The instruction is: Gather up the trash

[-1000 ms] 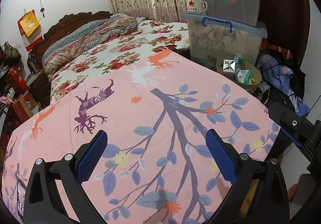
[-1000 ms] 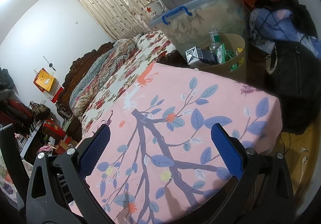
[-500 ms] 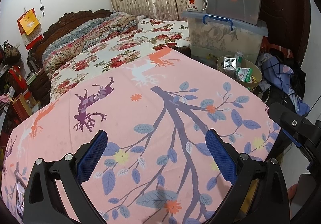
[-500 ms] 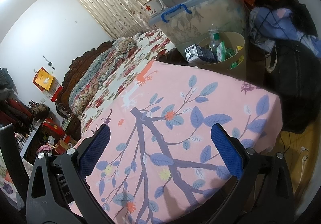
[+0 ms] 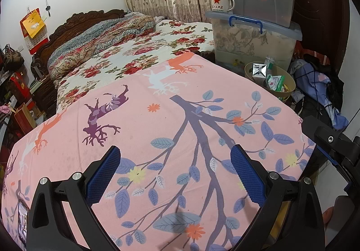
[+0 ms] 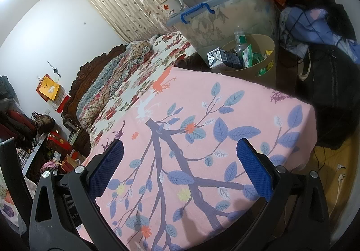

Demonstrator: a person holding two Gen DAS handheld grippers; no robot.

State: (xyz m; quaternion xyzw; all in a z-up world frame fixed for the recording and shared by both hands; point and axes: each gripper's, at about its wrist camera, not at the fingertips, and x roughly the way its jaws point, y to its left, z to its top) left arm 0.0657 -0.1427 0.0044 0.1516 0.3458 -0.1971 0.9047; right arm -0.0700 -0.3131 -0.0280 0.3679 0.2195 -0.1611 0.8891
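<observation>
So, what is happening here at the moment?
A person holds a claw in each hand above a table with a pink cloth. The left claw and the right claw are both open and hold nothing. No trash shows on the cloth. Beyond the table stands a tan bin that already holds a carton, a bottle and some green wrappers.

A pink cloth (image 5: 171, 120) printed with branches, leaves and deer is spread over the surface, beyond which a bed (image 5: 144, 53) is covered by a floral sheet and quilt.
</observation>
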